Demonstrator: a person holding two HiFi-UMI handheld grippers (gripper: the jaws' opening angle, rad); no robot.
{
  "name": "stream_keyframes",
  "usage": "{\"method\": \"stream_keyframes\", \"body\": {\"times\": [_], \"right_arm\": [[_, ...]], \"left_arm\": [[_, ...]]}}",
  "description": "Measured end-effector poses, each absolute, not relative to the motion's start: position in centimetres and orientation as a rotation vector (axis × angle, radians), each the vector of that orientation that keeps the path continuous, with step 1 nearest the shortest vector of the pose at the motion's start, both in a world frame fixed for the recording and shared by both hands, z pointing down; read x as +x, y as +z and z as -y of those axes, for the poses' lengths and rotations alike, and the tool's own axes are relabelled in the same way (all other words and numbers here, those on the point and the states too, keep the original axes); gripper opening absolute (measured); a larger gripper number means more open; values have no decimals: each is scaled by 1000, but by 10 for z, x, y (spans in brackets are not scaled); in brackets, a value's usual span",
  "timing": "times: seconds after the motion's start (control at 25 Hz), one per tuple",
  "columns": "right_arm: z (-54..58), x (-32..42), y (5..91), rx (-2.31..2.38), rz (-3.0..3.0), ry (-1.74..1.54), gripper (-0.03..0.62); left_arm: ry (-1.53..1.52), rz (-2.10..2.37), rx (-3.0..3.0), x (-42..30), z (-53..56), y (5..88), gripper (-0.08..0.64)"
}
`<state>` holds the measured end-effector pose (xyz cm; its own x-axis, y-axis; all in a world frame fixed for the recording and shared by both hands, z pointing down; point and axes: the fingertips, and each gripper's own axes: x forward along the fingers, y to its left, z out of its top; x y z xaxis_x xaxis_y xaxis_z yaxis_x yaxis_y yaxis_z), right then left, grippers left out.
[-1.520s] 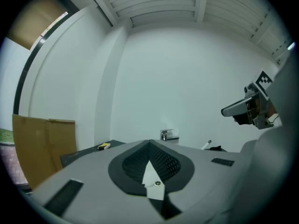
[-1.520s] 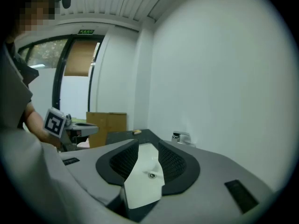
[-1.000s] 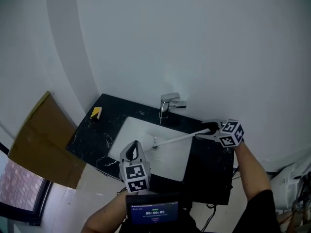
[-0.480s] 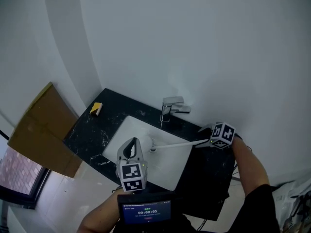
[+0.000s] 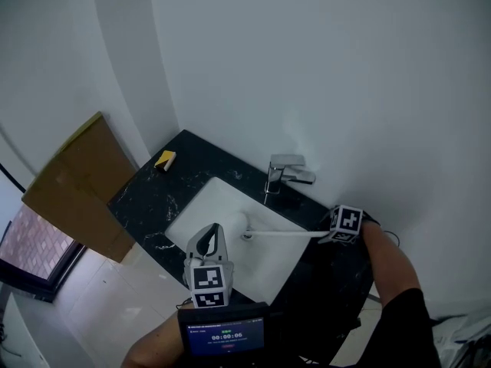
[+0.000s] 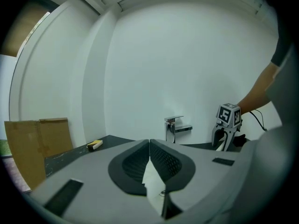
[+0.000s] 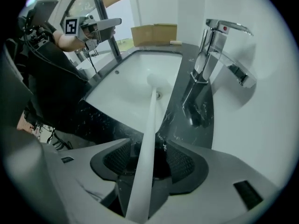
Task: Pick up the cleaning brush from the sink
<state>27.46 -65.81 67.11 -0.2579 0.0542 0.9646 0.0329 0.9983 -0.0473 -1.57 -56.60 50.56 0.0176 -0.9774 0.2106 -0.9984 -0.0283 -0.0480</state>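
Note:
The cleaning brush [image 5: 288,234] is white with a long thin handle. Its head lies in the white sink [image 5: 201,209] near the drain, and the handle reaches right over the black counter. My right gripper [image 5: 327,234] points steeply down at the handle's end. In the right gripper view the handle [image 7: 148,134] runs between the pads with a gap beside it, and the jaws are closing. My left gripper [image 5: 207,241] hovers at the sink's near edge, shut and empty [image 6: 149,143]. The right gripper [image 6: 224,145] also shows in the left gripper view.
A chrome faucet [image 5: 285,172] stands behind the basin, close to the right gripper's path [image 7: 212,55]. A yellow sponge [image 5: 164,160] lies on the counter's far left corner. A cardboard sheet [image 5: 73,186] leans at the left. A small screen [image 5: 224,333] sits near my body.
The right gripper has dropped toward the counter at the basin's right, and the brush handle has come down with it. The left gripper has shifted slightly.

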Motion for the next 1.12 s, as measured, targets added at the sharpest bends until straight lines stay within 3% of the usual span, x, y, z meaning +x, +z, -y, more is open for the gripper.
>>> {"method": "stream_keyframes", "body": {"times": [0.12,0.2,0.32,0.36,0.8,1.12], "right_arm": [[661,282,682,-78,1796,34,232],[660,287,686,-93,1775,48,136],[660,288,691,-98,1768,49,122],[660,286,692,-94,1774,43,91],[646,288,685,-80,1800,37,87],[615,271,607,78,1988,74,86]], "left_arm": [[280,2121,2133,-14,565,508,14],[272,2122,2134,-11,564,506,14],[261,2120,2122,-10,563,507,14],[265,2125,2121,-11,562,506,14],[276,2162,2113,-18,549,503,14],[248,2126,2183,-21,529,484,14]]}}
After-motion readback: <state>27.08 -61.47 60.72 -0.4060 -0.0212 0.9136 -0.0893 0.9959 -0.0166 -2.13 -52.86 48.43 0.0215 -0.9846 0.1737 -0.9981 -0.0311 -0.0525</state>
